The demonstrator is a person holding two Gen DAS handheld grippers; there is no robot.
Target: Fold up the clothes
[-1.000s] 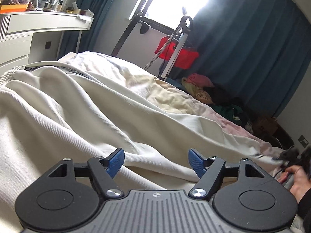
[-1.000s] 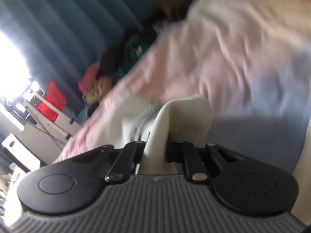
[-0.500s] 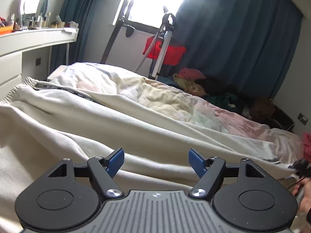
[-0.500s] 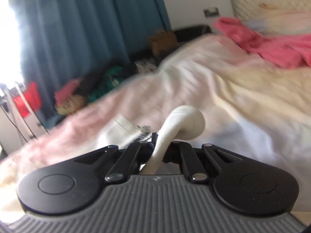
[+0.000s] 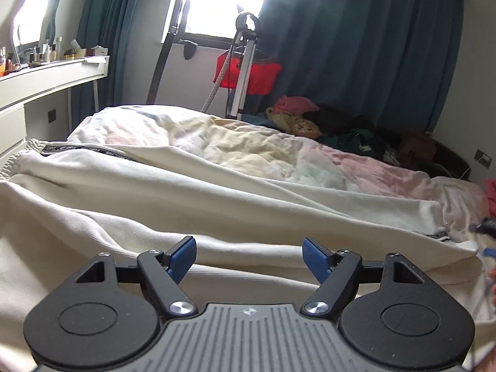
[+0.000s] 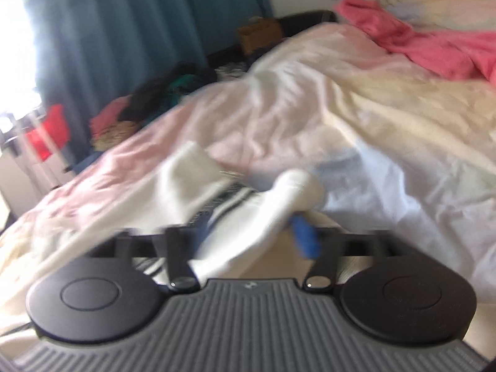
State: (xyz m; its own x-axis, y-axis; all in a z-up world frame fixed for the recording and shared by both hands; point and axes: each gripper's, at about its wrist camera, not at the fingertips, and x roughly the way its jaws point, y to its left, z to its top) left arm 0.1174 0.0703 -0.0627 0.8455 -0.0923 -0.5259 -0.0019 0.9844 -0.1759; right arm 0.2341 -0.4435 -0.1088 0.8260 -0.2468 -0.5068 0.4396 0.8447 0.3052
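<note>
While the cream trousers [image 5: 173, 204] lie spread along the bed [image 5: 310, 161], the left gripper [image 5: 249, 259] hovers low over them with its blue pads wide apart and empty. The right gripper [image 6: 254, 235] is blurred; its pads seem parted with a cuff of the white cloth [image 6: 288, 198] between them, but I cannot tell if it grips. The fabric looks thick, soft and rather heavy, so it will sag; I think the waistband [image 5: 31, 152] and the cuff hems are the best places to hold. No containers are visible.
</note>
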